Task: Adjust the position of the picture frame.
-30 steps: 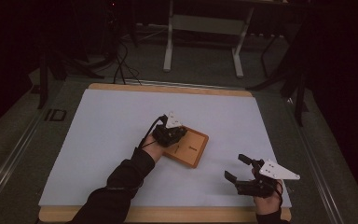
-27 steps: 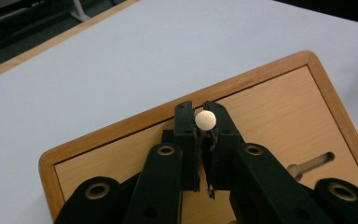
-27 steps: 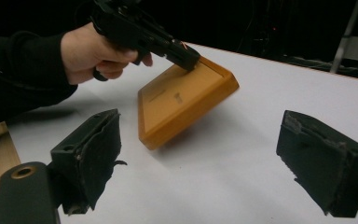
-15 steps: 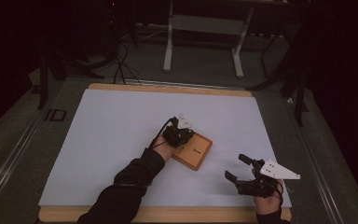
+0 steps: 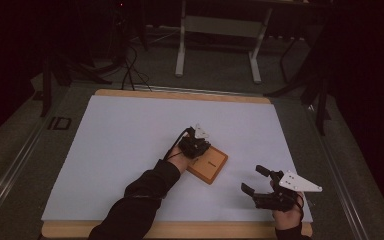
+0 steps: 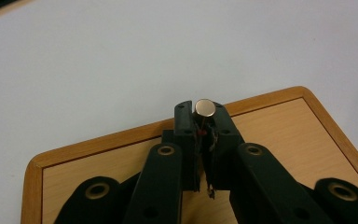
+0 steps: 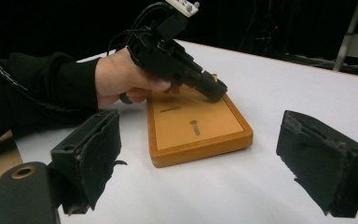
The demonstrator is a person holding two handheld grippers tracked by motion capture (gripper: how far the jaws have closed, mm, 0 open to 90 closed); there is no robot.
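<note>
A flat wooden block [image 5: 212, 166] with a raised rim lies on the white sheet right of centre. My left gripper [image 5: 206, 150] reaches over the block's far end, shut on a small metal pin with a round flat head [image 6: 204, 108]; the head stands just above the jaw tips [image 6: 204, 117]. In the right gripper view the left gripper [image 7: 214, 91] slants down toward the block [image 7: 200, 135], whose top shows a pin-shaped recess [image 7: 194, 126] and a short slot [image 7: 170, 109]. My right gripper [image 5: 253, 179] stands open near the front right, jaws wide and empty [image 7: 200, 163], aimed at the block.
The white sheet [image 5: 120, 145] covers a wooden tabletop whose edge [image 5: 180, 229] runs along the front. Behind the table stand a light metal frame [image 5: 217, 45] and dark stand legs [image 5: 320, 95] on the dark floor.
My left gripper has moved right and down over the block with the pin still in it. The right gripper has stayed where it was.
</note>
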